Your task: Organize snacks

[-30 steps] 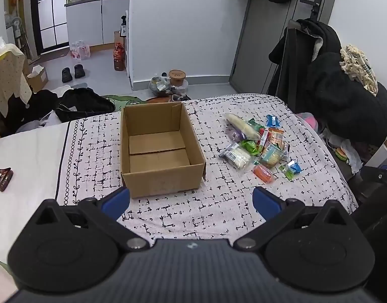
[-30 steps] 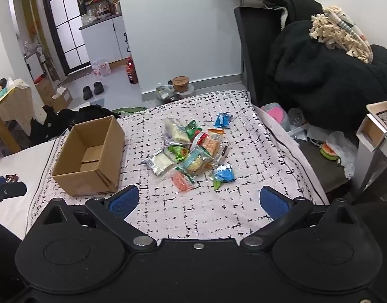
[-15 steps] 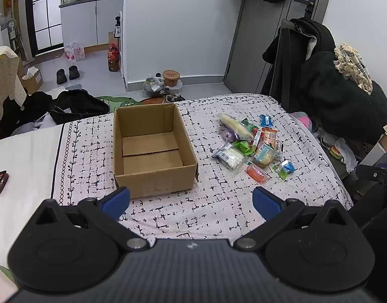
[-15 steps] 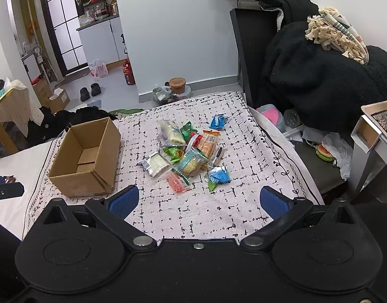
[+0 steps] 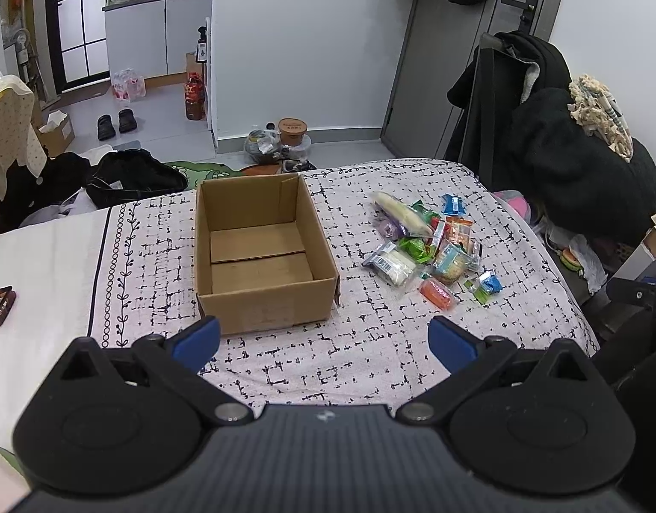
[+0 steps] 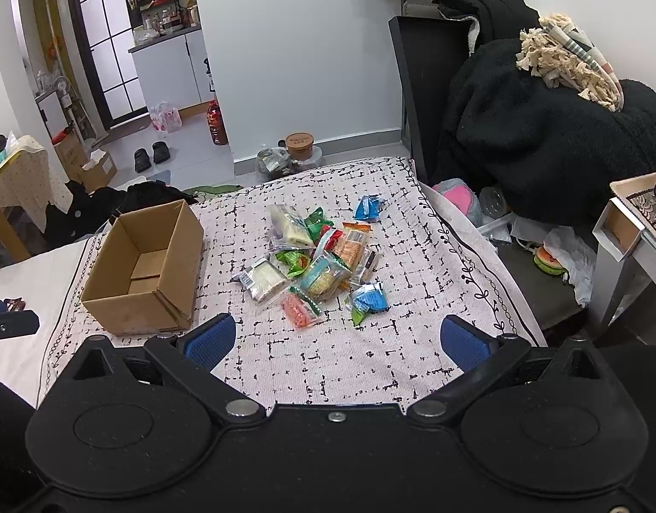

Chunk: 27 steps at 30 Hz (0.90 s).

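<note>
Hovering: both hand-held grippers (jaws apart) over bed [image 5: 370, 367]; snacks [image 6: 319, 265] beside cardboard box [image 5: 264, 256].

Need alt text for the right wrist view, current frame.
An open right gripper hovers over a patterned bedspread, facing a pile of wrapped snacks. An empty cardboard box sits left of the pile.

Bare patterned bedspread [image 5: 370, 359] before both grippers, open cardboard box [image 5: 259, 252] left, snack pile [image 6: 319, 260] right
</note>
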Each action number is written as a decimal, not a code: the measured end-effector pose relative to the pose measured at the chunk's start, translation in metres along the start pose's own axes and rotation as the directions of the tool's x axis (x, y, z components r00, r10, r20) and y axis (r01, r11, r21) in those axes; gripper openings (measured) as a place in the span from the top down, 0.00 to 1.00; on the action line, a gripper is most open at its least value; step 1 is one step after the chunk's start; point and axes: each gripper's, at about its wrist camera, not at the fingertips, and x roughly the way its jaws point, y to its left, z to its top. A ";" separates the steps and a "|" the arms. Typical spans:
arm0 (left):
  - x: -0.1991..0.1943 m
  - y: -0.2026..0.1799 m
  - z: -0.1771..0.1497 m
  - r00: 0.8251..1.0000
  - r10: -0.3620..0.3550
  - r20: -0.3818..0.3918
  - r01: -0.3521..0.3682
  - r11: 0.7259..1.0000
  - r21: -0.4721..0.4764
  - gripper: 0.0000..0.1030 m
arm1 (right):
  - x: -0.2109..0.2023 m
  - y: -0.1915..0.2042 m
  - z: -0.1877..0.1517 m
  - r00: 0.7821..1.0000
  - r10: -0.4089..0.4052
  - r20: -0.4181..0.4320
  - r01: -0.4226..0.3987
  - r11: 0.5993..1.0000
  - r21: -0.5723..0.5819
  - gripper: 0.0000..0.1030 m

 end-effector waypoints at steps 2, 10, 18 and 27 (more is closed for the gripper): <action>0.000 0.000 0.000 1.000 0.000 -0.001 0.000 1.000 -0.001 0.00 | -0.001 0.000 0.000 1.000 -0.002 0.000 0.002 1.000 0.001 0.00; 0.000 0.003 -0.001 1.000 0.002 0.000 -0.002 1.000 -0.004 0.00 | -0.001 0.002 0.001 1.000 0.001 0.001 -0.001 1.000 -0.008 0.00; -0.001 0.006 -0.001 1.000 0.006 0.001 -0.006 1.000 -0.007 0.00 | -0.001 0.005 0.002 1.000 0.009 0.004 -0.009 1.000 -0.013 0.00; -0.005 0.008 -0.003 1.000 0.011 0.006 -0.011 1.000 -0.013 0.00 | -0.002 0.007 0.003 1.000 0.015 0.005 -0.015 1.000 -0.017 0.00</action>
